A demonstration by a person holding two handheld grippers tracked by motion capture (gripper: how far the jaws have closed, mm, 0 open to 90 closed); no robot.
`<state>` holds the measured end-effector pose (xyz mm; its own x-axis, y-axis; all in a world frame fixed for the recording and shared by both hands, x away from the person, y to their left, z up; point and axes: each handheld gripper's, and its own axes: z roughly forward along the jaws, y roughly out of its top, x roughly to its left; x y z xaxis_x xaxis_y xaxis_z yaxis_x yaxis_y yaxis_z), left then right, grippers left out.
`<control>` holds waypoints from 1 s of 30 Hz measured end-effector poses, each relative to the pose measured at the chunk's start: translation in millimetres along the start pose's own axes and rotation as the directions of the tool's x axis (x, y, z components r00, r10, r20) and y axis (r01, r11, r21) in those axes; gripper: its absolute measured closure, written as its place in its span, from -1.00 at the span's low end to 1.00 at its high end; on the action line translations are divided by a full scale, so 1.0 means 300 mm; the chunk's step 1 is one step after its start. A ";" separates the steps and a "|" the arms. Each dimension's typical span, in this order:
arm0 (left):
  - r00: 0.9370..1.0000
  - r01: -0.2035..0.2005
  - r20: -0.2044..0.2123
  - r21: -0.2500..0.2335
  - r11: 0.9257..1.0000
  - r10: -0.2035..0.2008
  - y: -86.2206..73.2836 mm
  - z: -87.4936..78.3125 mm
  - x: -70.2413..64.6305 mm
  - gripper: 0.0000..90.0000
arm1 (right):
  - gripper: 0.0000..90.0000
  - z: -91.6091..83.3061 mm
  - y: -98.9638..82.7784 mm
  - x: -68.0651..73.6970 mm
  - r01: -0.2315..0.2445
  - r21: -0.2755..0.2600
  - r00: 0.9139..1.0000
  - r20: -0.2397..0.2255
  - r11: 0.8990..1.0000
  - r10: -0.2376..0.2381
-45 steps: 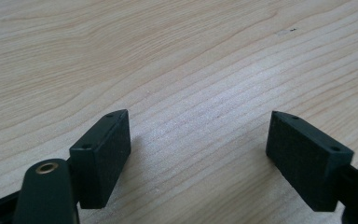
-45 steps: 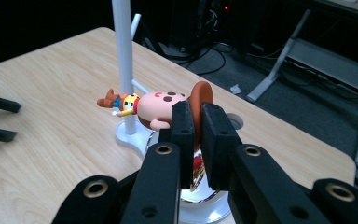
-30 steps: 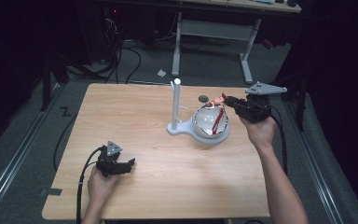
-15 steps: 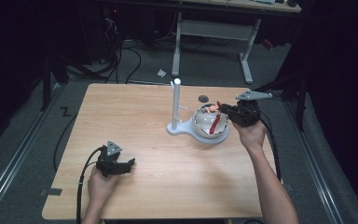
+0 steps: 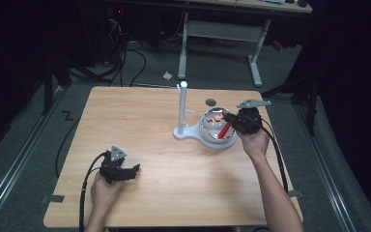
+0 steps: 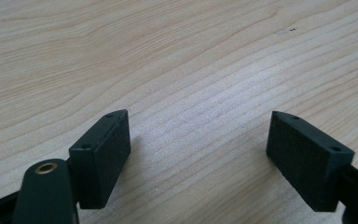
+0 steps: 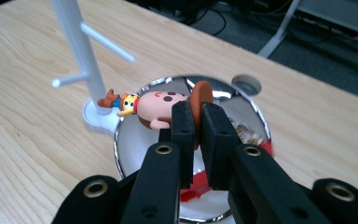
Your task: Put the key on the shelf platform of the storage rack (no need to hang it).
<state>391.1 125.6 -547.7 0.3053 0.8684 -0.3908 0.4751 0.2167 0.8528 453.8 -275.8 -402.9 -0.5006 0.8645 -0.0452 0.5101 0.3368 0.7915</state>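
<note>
From the high view, the right gripper has sunk toward the steel bowl, just right of the white peg stand, while the left gripper rests on the desk, well left of the bowl. In the left gripper view its fingers stand wide, empty. In the right gripper view the fingers pinch a cartoon figure toy over the bowl, so setting it in looks close.
</note>
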 end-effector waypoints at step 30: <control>1.000 0.000 0.000 0.000 1.000 0.000 0.000 0.000 0.000 -0.51 | 0.87 0.115 -0.074 -0.020 -0.074 0.075 0.996 0.060 0.994 0.069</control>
<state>391.1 125.6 -547.7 0.3053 0.8683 -0.3909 0.4751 0.2168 0.8528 469.7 -275.7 -441.3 -0.4214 0.9065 -0.0264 0.5963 0.2989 0.7450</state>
